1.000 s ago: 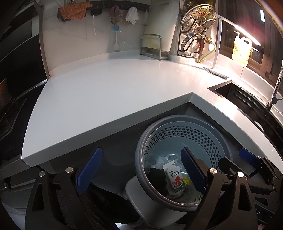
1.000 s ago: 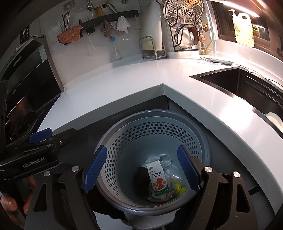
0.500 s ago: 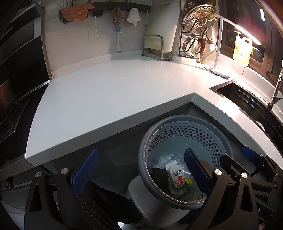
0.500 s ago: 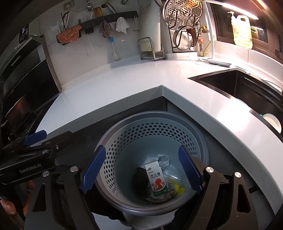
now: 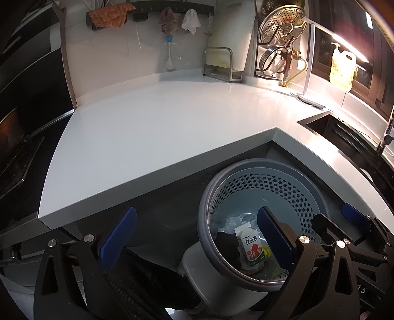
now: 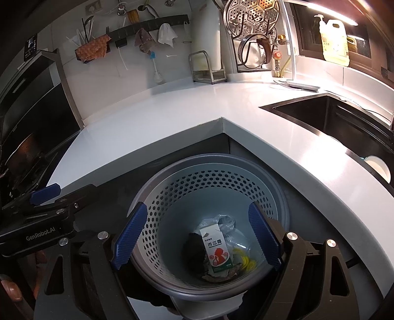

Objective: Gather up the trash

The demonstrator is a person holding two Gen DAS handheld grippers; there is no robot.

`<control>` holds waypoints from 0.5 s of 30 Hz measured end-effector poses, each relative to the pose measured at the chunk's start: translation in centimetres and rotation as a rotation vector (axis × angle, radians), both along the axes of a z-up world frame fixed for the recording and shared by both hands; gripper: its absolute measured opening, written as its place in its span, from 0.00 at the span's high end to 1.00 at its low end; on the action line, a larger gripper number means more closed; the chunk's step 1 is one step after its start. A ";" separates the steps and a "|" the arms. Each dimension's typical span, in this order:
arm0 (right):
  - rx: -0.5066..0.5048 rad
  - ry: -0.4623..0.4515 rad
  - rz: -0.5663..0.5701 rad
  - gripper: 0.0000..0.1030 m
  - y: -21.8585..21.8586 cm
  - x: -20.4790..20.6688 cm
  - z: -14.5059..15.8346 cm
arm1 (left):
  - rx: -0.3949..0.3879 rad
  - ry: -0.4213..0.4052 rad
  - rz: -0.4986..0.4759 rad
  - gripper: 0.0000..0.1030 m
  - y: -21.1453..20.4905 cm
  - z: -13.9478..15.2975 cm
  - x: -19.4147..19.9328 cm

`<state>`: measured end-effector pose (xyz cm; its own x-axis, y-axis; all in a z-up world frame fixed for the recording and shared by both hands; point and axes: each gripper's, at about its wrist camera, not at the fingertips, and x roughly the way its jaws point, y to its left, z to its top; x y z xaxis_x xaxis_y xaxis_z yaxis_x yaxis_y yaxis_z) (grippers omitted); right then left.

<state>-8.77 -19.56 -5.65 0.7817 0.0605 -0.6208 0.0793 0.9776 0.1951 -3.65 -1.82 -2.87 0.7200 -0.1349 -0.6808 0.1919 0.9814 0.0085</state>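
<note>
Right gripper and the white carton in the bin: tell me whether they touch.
Apart. The right wrist view shows the right gripper open above the perforated bin, while the carton lies on the bin's floor, clear of both pads.

We count one grey perforated plastic bin (image 6: 211, 187), holding one white-and-green carton with a red figure (image 6: 218, 252), one crumpled clear plastic wrapper (image 6: 222, 221), one black lump (image 6: 194, 246) and one yellow scrap (image 6: 243, 261). On the wall rail: three hanging cloths, namely one orange (image 6: 92, 48), one brown (image 6: 144, 40), one white (image 6: 166, 33). One yellow liquid jug (image 6: 335, 41), one dark rectangular sink (image 6: 317, 110), two round perforated metal steamer trays (image 6: 253, 14).
</note>
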 end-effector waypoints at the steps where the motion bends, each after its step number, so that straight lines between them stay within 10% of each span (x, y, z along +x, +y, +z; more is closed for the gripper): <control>1: 0.000 0.000 0.000 0.22 0.0 0.0 0.0 | 0.001 -0.001 0.004 0.06 0.1 0.0 0.0; 15: 0.006 0.007 0.009 0.22 0.1 0.3 -0.3 | 0.030 -0.009 0.027 0.06 0.3 -0.1 -0.2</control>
